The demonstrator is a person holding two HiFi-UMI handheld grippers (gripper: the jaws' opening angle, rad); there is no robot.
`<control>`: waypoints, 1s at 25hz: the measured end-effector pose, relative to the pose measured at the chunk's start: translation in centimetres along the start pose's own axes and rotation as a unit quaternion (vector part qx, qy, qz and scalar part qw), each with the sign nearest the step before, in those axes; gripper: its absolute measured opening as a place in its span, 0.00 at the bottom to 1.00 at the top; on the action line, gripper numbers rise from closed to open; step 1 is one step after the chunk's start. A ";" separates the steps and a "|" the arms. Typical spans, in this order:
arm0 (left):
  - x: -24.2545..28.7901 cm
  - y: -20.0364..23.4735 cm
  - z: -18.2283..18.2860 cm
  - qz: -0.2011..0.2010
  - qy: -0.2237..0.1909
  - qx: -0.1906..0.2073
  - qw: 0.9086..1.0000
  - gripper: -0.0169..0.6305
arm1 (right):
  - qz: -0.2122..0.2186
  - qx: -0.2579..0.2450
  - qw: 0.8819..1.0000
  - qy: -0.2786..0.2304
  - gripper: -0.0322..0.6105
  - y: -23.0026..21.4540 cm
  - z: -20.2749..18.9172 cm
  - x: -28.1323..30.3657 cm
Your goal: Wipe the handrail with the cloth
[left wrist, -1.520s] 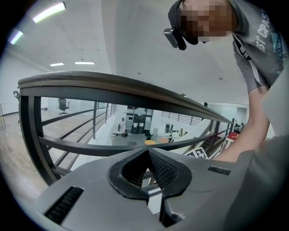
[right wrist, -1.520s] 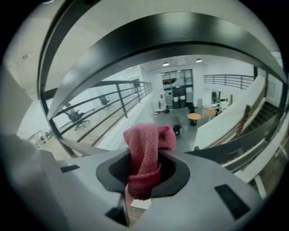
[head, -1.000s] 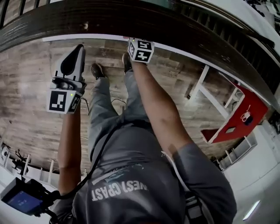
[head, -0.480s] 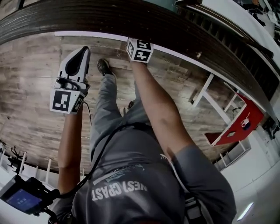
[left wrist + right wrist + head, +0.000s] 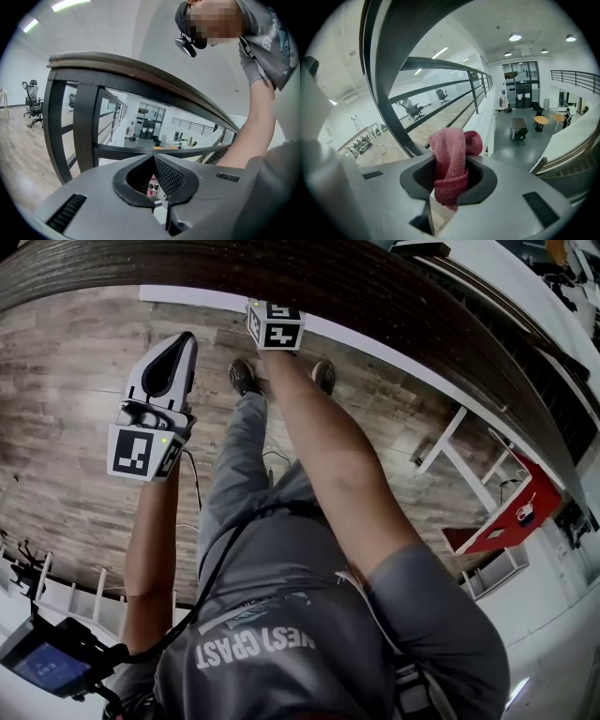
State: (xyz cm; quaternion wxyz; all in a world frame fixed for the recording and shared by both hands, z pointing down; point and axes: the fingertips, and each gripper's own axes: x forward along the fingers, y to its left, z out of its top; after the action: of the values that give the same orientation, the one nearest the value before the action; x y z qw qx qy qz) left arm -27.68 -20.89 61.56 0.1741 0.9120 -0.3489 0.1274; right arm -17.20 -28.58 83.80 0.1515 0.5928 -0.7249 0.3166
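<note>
The dark wooden handrail (image 5: 375, 287) curves across the top of the head view. My right gripper (image 5: 274, 324) reaches up to its lower edge, and the rail hides the jaws there. In the right gripper view the right gripper (image 5: 449, 161) is shut on a bunched red cloth (image 5: 450, 154), with the handrail (image 5: 386, 56) close at the upper left. My left gripper (image 5: 173, 352) hangs a little below the rail, apart from it. In the left gripper view the left gripper (image 5: 153, 159) is shut with nothing in it, and the handrail (image 5: 140, 70) arcs above it.
Dark balusters (image 5: 86, 126) stand under the rail. The person's legs and shoes (image 5: 246, 376) are on the wooden floor (image 5: 66, 427) just below it. A red table with white legs (image 5: 502, 512) is at the right. A small screen device (image 5: 47, 667) hangs at the lower left.
My right gripper has slid left along the handrail with the cloth. The person's feet have stepped along beneath it. The left gripper has barely shifted.
</note>
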 end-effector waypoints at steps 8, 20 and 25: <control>-1.1 1.6 -1.6 0.009 0.004 -0.008 1.000 0.04 | 0.030 -0.025 0.999 0.004 0.17 3.7 -0.3 2.0; -0.7 1.5 -1.8 0.007 0.008 -0.007 1.000 0.03 | 0.046 -0.042 0.998 0.000 0.17 4.3 -0.1 1.6; -0.6 1.3 -1.5 0.004 0.000 -0.009 1.000 0.03 | 0.054 -0.049 0.997 0.000 0.17 4.6 -0.1 1.6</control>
State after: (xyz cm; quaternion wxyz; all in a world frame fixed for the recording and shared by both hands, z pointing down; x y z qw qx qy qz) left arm -29.20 -20.84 63.06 0.1818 0.9092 -0.3532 0.1251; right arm -22.05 -29.29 83.56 0.1630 0.5449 -0.7703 0.2886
